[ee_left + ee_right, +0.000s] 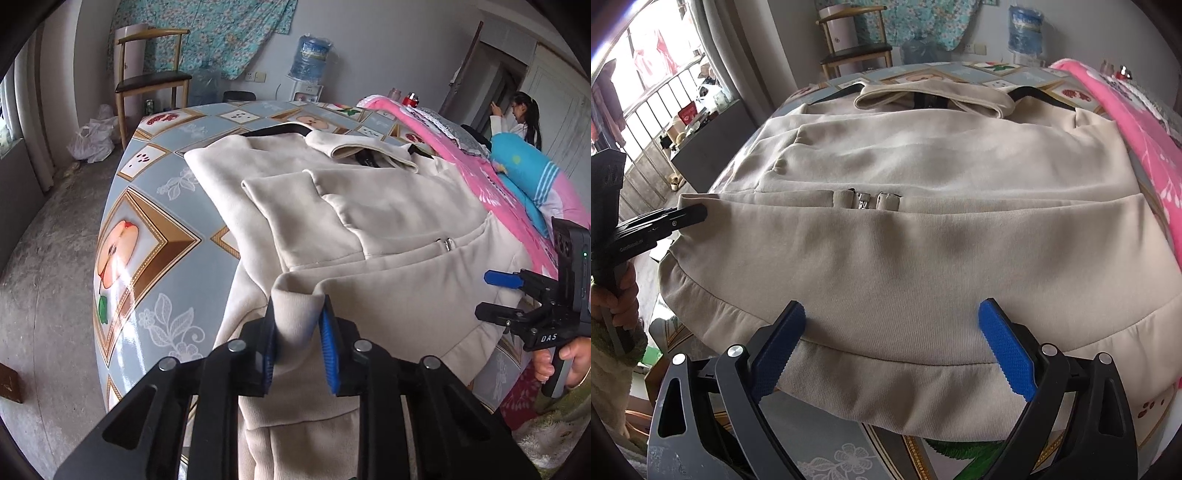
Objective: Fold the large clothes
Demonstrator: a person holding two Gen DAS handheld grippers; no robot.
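A beige zip-up jacket (369,221) lies spread on the table, collar at the far end, hem toward me; it also shows in the right wrist view (905,258). My left gripper (297,314) is shut on a fold of the jacket's hem corner at the left side and lifts it slightly; it appears in the right wrist view (698,214) pinching that corner. My right gripper (892,314) is open, its blue pads (1004,350) spread just over the ribbed hem (886,384), holding nothing. It shows at the right edge of the left wrist view (496,295).
The table (147,258) has a glossy blue cloth with fruit prints. A pink blanket (498,177) and a blue pillow (524,162) lie along its right side. A wooden chair (151,81), a water dispenser (310,62) and a person (521,118) stand behind.
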